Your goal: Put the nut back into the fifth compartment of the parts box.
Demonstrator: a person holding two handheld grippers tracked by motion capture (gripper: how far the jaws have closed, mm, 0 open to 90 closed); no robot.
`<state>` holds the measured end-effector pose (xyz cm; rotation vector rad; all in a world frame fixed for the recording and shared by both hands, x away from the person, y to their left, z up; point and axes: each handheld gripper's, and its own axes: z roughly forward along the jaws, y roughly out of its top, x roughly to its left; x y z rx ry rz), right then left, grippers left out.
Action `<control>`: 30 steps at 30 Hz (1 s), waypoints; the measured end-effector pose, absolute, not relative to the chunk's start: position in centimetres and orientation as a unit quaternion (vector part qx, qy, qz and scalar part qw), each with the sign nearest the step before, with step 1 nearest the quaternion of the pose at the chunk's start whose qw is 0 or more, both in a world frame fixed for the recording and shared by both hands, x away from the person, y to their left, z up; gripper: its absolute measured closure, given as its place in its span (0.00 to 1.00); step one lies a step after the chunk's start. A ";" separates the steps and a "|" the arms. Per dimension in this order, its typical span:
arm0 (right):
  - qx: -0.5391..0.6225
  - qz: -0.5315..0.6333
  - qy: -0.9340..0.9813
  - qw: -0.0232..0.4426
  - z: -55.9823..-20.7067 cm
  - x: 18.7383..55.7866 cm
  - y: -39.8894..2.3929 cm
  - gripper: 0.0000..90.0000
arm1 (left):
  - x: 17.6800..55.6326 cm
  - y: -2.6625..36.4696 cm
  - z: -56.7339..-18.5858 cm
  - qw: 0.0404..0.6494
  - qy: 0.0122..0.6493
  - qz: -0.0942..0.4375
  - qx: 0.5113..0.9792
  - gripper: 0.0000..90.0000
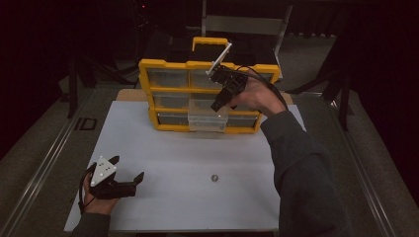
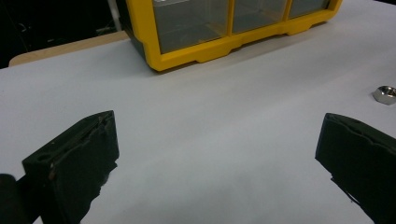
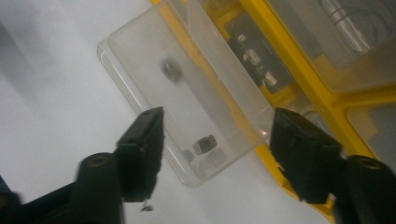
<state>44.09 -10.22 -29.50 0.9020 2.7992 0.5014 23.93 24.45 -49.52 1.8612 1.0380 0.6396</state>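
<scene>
The right gripper is hanging over a clear plastic drawer that is sticking out of the bottom row of the yellow parts organizer at the far side of the white counter. Its jaws are standing apart above the open drawer with nothing between them. In the right gripper view two small metal pieces, probably nuts, are lying inside the drawer, one near the middle and one nearer the front wall.

The drawer is looking light, thin-walled and stiff, likely slippery on its smooth faces and prone to flexing or cracking under a hard squeeze, so its front wall is looking like the sensible place to pinch or push.

A loose hex nut is lying on the counter, well apart from the organizer. It is small, hard and heavy for its size, likely to skate on the smooth top; gripping across two flats would suit it.

The left gripper is resting near the counter's near left edge, jaws wide apart and empty.

No brand, label or writing is readable.
</scene>
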 end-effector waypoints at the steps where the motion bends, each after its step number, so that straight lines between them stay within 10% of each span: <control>1: 0.301 0.168 0.935 0.079 -29.5 44.1 -10.2 0.36 | 23.9 24.5 -49.5 0.442 0.418 0.258 0.750 0.00; 30: 0.270 0.194 0.937 0.108 -32.3 38.7 -12.8 0.30 | 23.9 24.4 -49.5 0.442 0.417 0.258 0.751 0.00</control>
